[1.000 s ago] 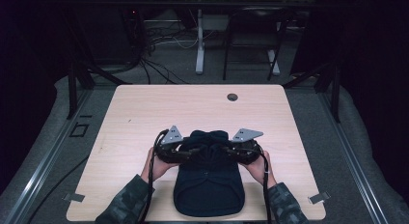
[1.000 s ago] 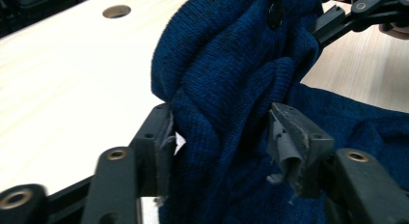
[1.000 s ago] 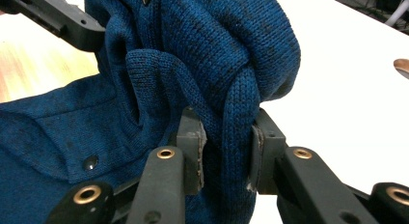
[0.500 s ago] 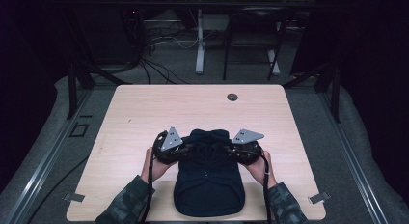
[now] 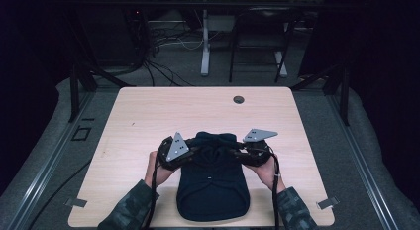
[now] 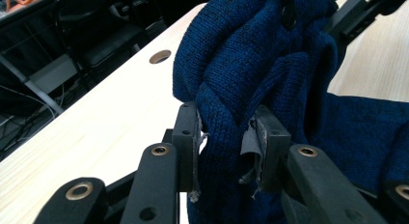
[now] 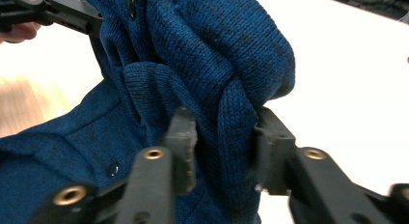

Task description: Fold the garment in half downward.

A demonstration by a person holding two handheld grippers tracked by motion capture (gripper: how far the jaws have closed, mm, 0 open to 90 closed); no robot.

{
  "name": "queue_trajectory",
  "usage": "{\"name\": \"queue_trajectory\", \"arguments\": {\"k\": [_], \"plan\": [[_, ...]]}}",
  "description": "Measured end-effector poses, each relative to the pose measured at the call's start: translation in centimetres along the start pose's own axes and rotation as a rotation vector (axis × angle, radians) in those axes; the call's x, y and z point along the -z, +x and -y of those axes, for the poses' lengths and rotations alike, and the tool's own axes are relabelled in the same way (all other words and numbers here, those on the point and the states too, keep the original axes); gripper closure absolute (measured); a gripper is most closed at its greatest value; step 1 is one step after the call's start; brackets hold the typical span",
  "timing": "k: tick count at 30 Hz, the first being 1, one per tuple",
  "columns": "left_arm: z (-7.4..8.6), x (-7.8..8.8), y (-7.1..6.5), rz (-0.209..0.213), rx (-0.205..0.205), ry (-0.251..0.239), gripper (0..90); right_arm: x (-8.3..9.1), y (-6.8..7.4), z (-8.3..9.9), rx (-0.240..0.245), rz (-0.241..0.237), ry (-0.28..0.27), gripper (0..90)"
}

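A dark blue knitted garment [image 5: 213,190] with snap buttons lies at the table's near edge, its far end lifted and bunched. My left gripper [image 5: 198,153] comes in from the left and is shut on a thick fold of the knit [image 6: 251,55], both pads pressing it [image 6: 226,137]. My right gripper [image 5: 233,153] grips the same bunch from the right. Its jaws have just been opening slightly, but the fabric [image 7: 202,55] is still pinched between them [image 7: 224,137]. Each gripper view shows the other gripper holding the far side of the bunch [image 6: 357,11] [image 7: 58,9].
The light wooden table [image 5: 148,116] has a round cable hole [image 5: 238,99] near its far edge. Beyond it are another table's legs [image 5: 205,46], floor cables and black frame posts [image 5: 74,86]. Metal rails run along the floor on both sides.
The left gripper's grey plate has tipped and shifted a little toward the person. Both hands stay almost in place, and the garment's far end remains bunched between the grippers.
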State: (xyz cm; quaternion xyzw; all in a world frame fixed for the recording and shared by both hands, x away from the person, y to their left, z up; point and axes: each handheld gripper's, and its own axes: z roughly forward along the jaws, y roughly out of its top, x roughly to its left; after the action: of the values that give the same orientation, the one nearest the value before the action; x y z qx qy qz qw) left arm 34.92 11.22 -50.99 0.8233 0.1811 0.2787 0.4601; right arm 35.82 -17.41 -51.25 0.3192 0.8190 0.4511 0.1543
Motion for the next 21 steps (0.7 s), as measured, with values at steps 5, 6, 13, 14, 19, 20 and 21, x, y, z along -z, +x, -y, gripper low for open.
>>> {"name": "queue_trajectory", "arguments": {"k": [5,6,13,14,19,20,21], "plan": [[0.0,-0.1,0.5,0.066,0.053,-0.001,61.8,0.4,0.7,-0.2,0.055,0.057,-0.033,70.8],[0.1,-0.1,0.7,0.085,0.078,-0.001,57.7,0.4,0.9,-0.2,0.066,0.068,-0.043,71.0],[1.0,-0.6,1.5,0.137,0.144,0.007,65.7,0.7,1.7,-0.3,0.134,0.110,-0.069,71.3],[0.8,-0.5,1.4,0.122,0.135,0.000,67.8,0.8,1.8,-0.2,0.139,0.120,-0.079,71.3],[-0.4,0.3,0.2,-0.005,-0.002,-0.032,70.0,1.4,2.3,-0.3,0.188,0.165,-0.106,70.6],[-0.6,0.4,0.0,-0.024,-0.034,-0.046,70.0,1.4,2.3,-0.3,0.197,0.174,-0.115,70.1],[-0.7,0.5,-0.1,-0.032,-0.044,-0.053,70.1,1.6,2.2,-0.3,0.210,0.172,-0.116,69.6]]}}
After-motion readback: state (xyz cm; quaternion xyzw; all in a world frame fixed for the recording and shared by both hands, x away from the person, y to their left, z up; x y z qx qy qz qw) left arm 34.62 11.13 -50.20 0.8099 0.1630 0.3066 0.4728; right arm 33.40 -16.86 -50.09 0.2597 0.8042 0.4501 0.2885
